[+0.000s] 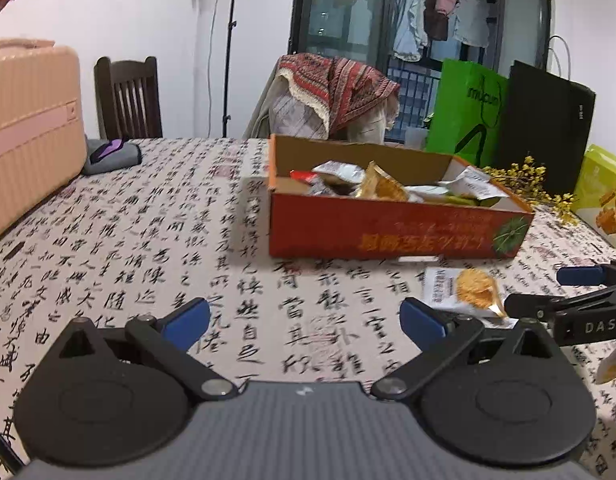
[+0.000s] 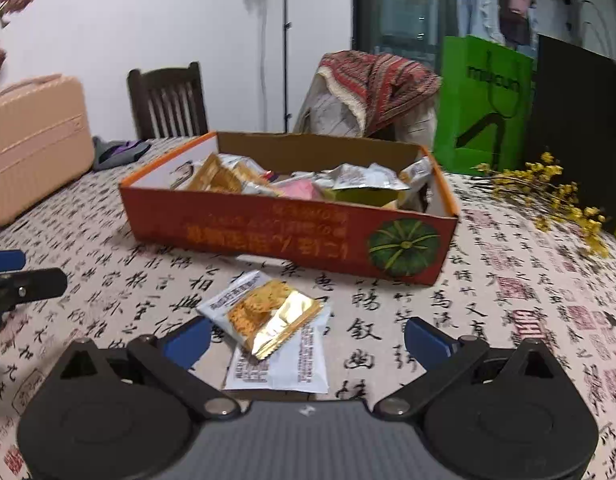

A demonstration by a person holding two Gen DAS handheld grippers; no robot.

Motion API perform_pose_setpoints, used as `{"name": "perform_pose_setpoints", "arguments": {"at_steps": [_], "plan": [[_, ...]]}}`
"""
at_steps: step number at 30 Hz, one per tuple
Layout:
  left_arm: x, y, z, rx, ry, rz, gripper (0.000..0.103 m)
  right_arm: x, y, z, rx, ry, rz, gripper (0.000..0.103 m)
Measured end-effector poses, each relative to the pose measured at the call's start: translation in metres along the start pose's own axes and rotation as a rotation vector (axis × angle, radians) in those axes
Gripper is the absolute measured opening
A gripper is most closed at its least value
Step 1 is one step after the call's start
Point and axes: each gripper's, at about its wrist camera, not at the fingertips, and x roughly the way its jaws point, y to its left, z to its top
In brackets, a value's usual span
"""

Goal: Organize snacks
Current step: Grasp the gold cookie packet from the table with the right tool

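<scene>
An orange cardboard box (image 1: 391, 232) (image 2: 284, 236) holds several snack packets on the calligraphy tablecloth. Two packets lie on the cloth in front of it: a gold and white snack packet (image 2: 264, 312) (image 1: 467, 290) resting on a white packet (image 2: 292, 360). My right gripper (image 2: 308, 340) is open, its blue fingertips on either side of these two packets, just above the cloth. My left gripper (image 1: 304, 320) is open over bare cloth to the left of the packets, with nothing between its fingers. The right gripper's fingers (image 1: 579, 276) show at the right edge of the left wrist view.
A pink suitcase (image 1: 28, 128) stands at the table's left. A green bag (image 2: 483, 108), a black bag (image 2: 579, 128) and yellow dried flowers (image 2: 555, 196) sit at the back right. A yellow-green box (image 1: 603, 196) is at far right. Chairs stand behind the table.
</scene>
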Motion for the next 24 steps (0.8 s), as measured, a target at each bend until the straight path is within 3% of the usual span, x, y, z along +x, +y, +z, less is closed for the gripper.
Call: {"name": "perform_pose_setpoints", "arguments": {"at_steps": [4,14,17,24], "plan": [[0.007,0.012,-0.004,-0.026,0.002,0.035,0.103,0.014,0.009,0.007,-0.059,0.030,-0.009,0.103],[0.012,0.025,-0.008,-0.095,0.015,0.002,0.103,0.061,0.024,0.024,-0.189,0.114,0.017,0.103],[0.010,0.032,-0.008,-0.134,0.009,-0.010,0.103,0.070,0.021,0.024,-0.172,0.107,0.059,0.097],[0.011,0.033,-0.008,-0.153,0.015,-0.014,0.103,0.064,0.030,0.020,-0.213,0.065,0.104,0.068]]}}
